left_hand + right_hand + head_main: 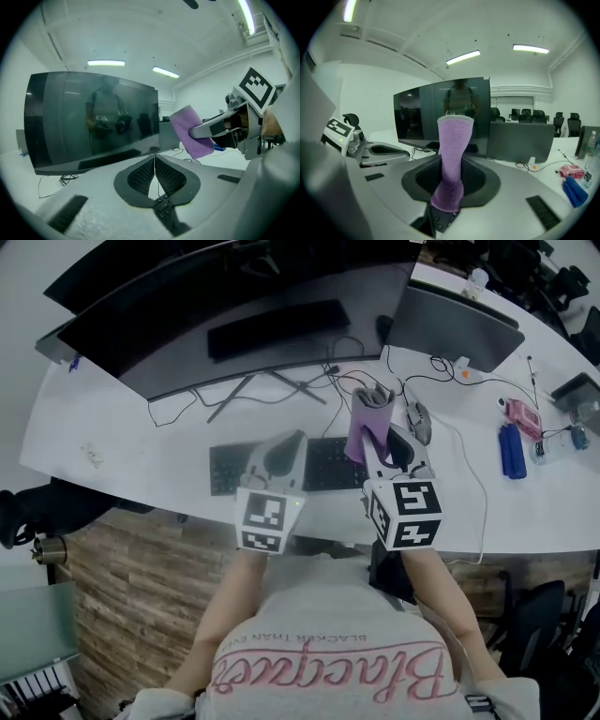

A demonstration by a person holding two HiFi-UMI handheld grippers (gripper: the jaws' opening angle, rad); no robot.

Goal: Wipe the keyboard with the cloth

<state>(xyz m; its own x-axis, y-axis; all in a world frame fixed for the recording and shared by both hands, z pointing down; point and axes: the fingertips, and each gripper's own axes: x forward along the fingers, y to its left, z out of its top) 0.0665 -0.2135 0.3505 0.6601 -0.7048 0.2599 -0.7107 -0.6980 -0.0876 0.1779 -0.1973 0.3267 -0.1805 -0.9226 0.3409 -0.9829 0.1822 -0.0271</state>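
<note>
Head view shows your white desk [112, 446], with the keyboard [328, 465] near its front edge, below the curved monitor [169, 343]. Left gripper view: your left gripper [154, 161] has its jaws pressed together, empty, above the keys. Right gripper view: your right gripper [451, 173] pinches the purple cloth [453, 145] upright over the keyboard; office chairs [543, 116] stand far behind.

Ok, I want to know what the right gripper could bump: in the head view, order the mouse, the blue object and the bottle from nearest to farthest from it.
1. mouse: just right of the right gripper.
2. blue object: farther out to the right.
3. bottle: far back on the right.
</note>
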